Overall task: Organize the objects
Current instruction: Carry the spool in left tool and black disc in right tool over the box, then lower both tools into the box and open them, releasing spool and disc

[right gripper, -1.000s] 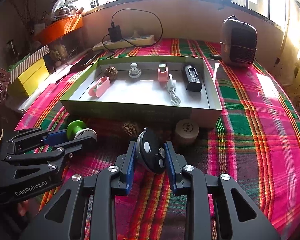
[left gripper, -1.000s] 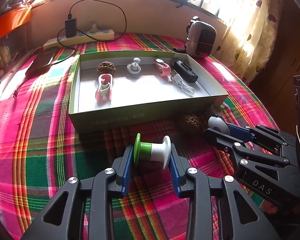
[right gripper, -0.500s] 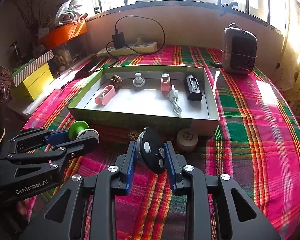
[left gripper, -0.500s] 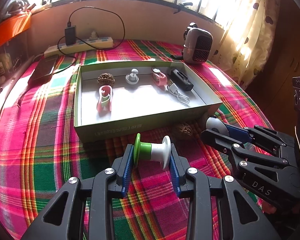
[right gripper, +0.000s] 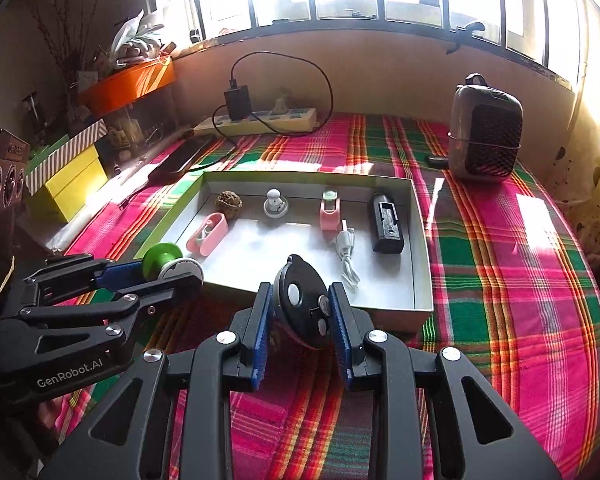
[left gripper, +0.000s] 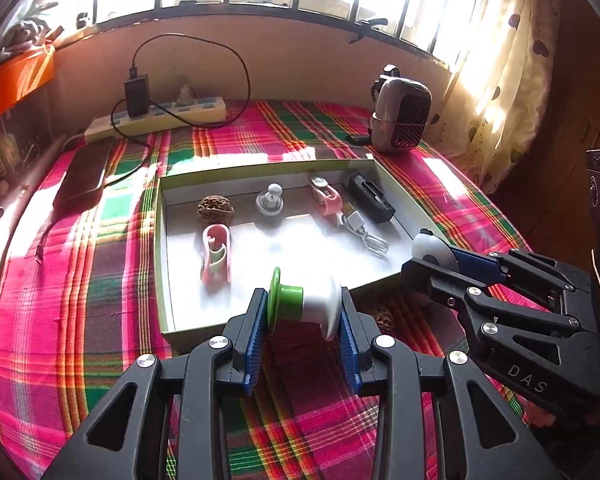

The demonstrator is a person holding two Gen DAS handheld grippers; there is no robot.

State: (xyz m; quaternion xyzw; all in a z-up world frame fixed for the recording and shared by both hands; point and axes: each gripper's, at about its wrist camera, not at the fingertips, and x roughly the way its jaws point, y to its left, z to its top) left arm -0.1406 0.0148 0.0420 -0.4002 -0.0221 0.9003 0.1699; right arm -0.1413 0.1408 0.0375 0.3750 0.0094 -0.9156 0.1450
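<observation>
Both grippers have risen and advanced toward the box point(left gripper: 260, 170) since 1 s ago. Left gripper point(left gripper: 303, 312) clamps the spool point(left gripper: 304, 304), axis crosswise, at the near wall; right gripper point(right gripper: 300, 312) clamps the black remote point(right gripper: 302, 304). Box floor lies straight ahead, left nearer.
</observation>
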